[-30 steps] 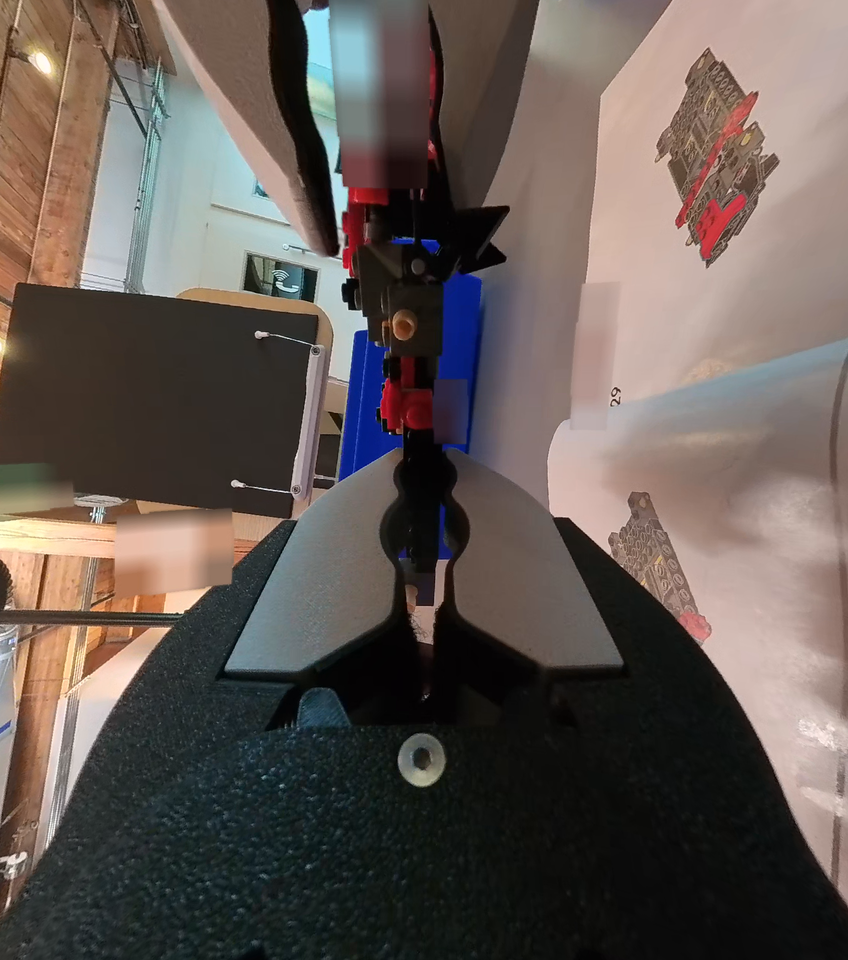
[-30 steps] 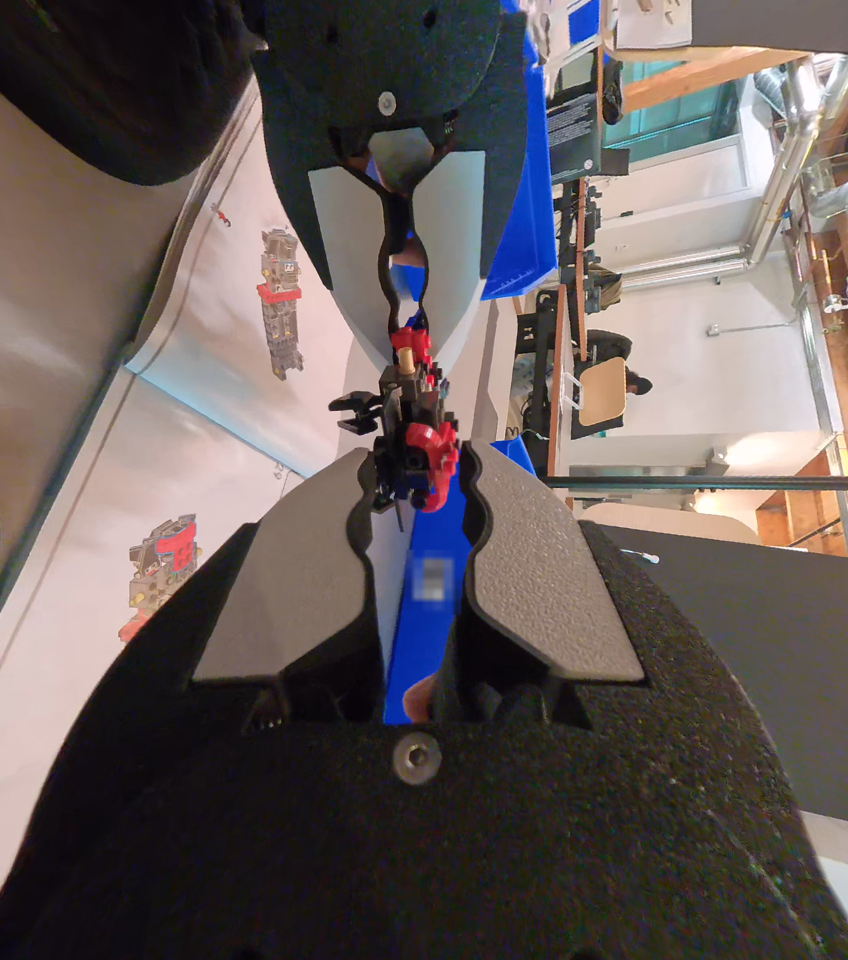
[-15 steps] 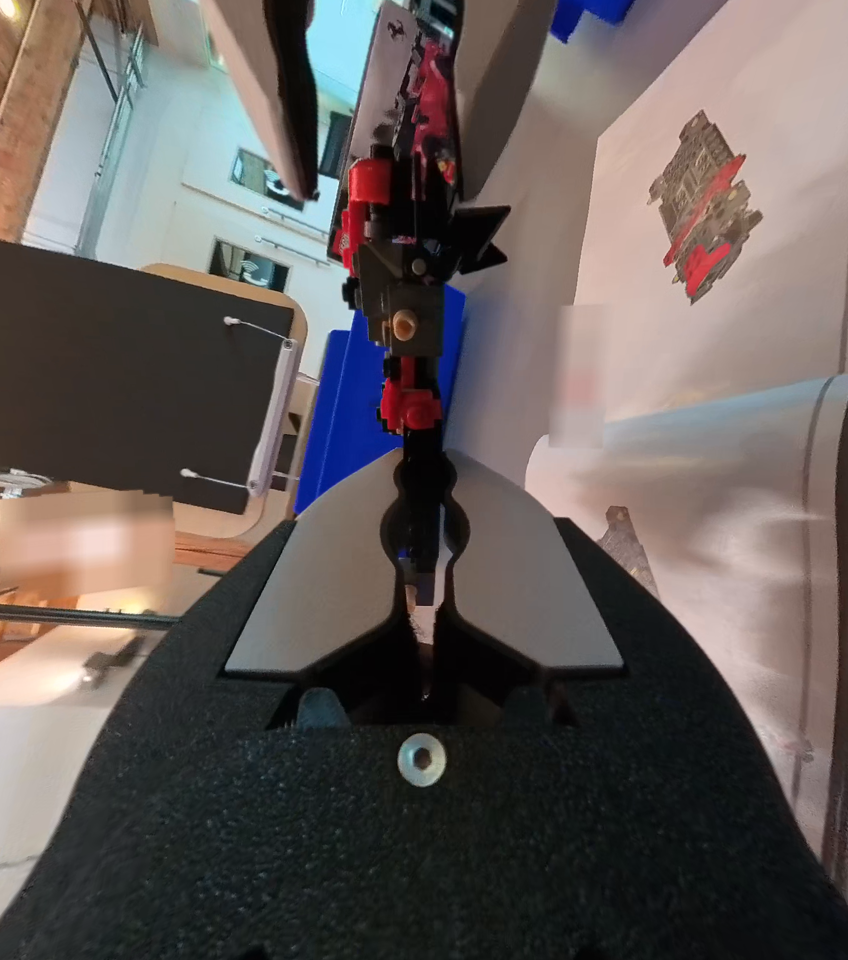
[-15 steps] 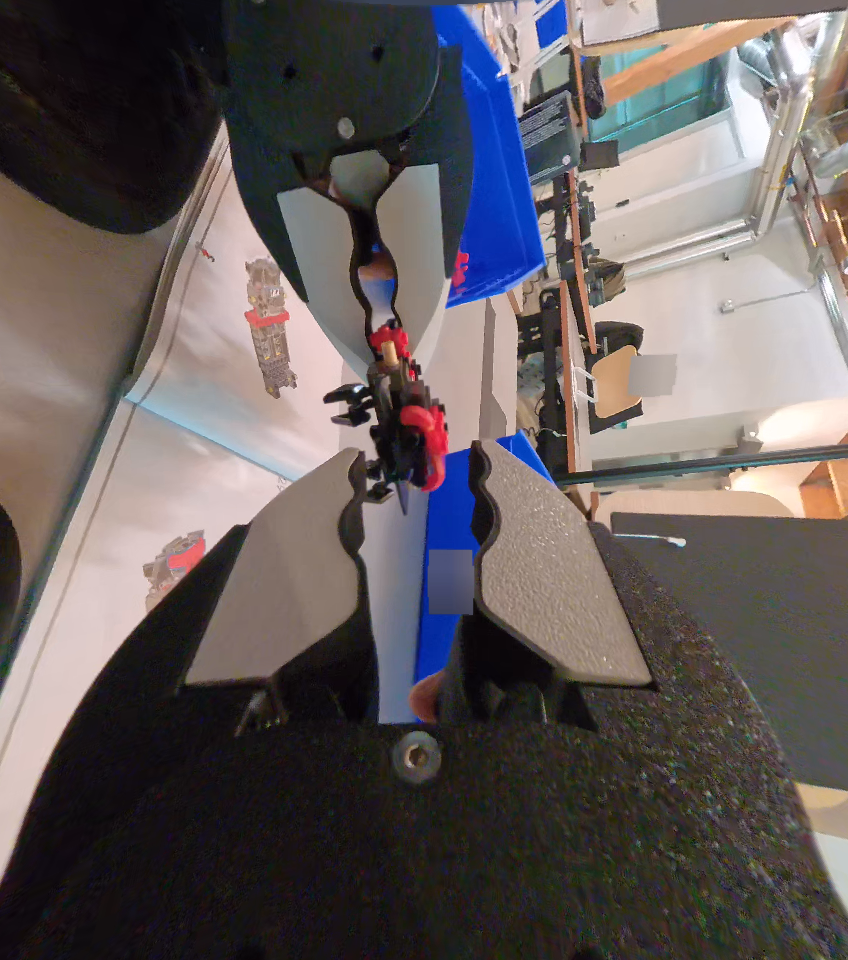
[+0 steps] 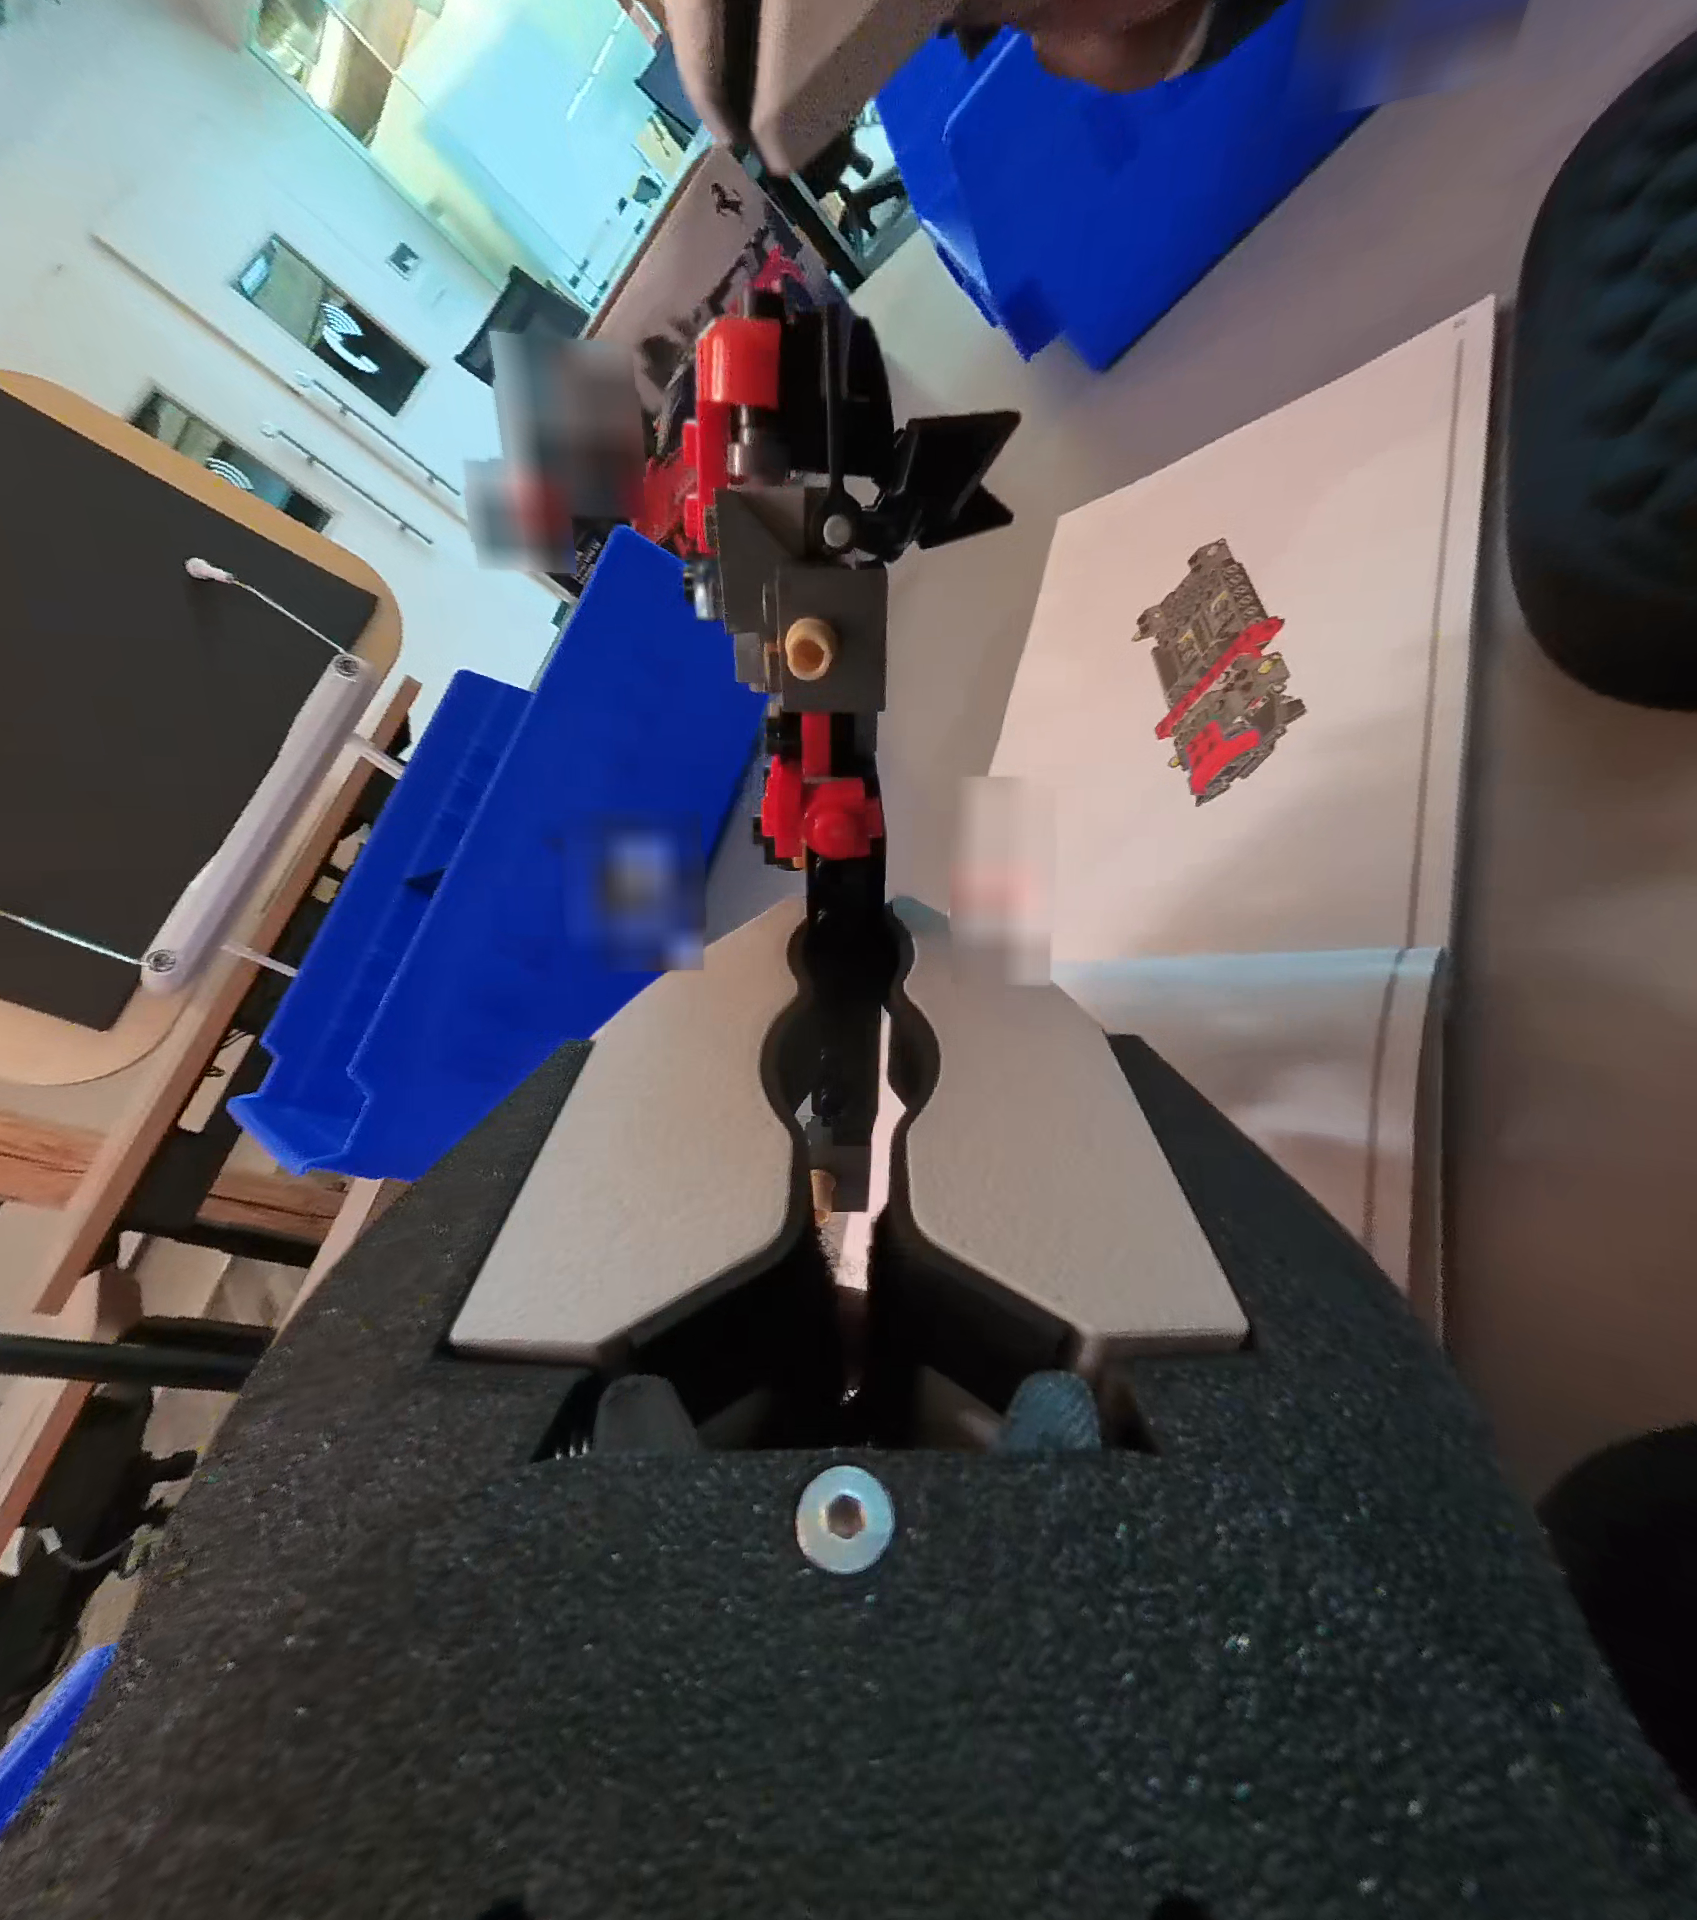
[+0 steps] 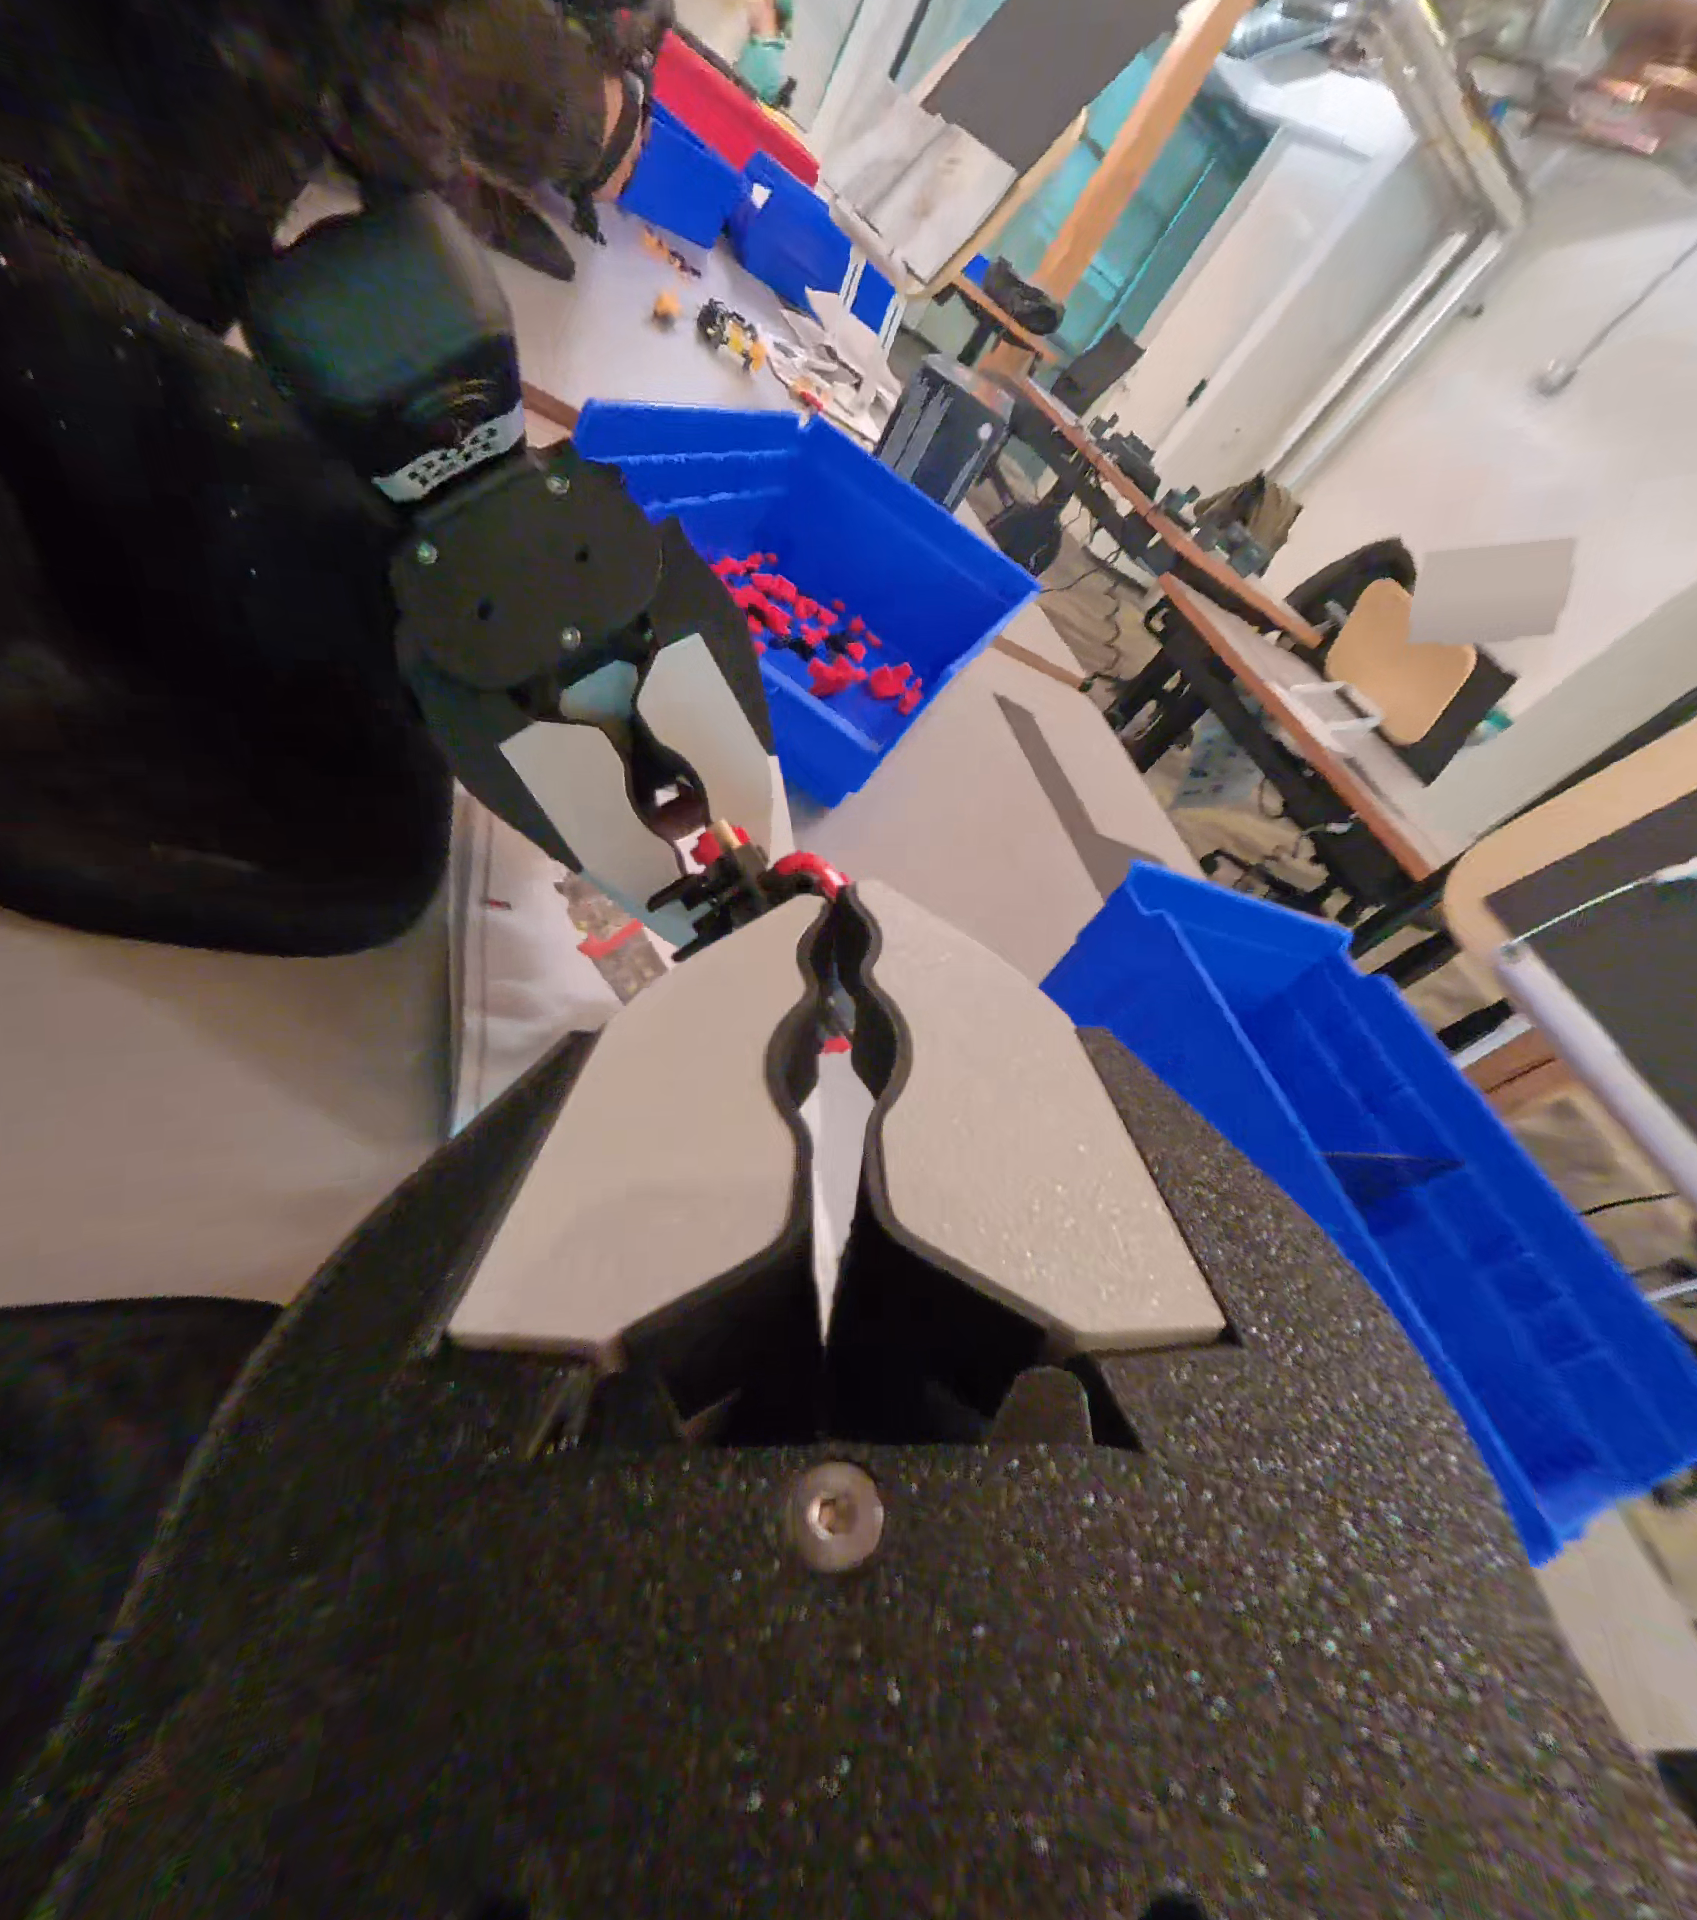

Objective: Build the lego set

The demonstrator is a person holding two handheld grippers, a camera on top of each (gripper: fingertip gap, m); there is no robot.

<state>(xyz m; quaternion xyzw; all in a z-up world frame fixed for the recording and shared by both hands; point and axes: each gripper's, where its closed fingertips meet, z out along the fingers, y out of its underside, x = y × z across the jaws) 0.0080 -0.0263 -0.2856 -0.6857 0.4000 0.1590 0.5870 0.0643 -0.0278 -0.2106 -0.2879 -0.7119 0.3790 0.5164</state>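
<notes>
My left gripper (image 5: 844, 935) is shut on the thin black end of the lego model (image 5: 813, 644), a black, grey and red assembly with a tan pin, and holds it above the table. In the right wrist view the left gripper (image 6: 678, 821) holds the model (image 6: 735, 883) just past my right gripper (image 6: 831, 909). The right jaws stand almost together, tips against the model's red end. A bit of red shows in the gap. I cannot tell whether they pinch it. A grey right finger (image 5: 771, 94) shows at the top of the left wrist view.
The open instruction booklet (image 5: 1239, 831) lies on the table to the right. A blue bin with red pieces (image 6: 823, 623) stands behind the left gripper, and a second blue bin (image 6: 1395, 1143) sits at the table edge. A person's dark sleeves (image 6: 148, 623) are on the left. The tips of one gripper are about 10 cm away from the tips of the other.
My right gripper has closed from wide open and swung round, so its view has turned. My left gripper still holds the model and has tilted.
</notes>
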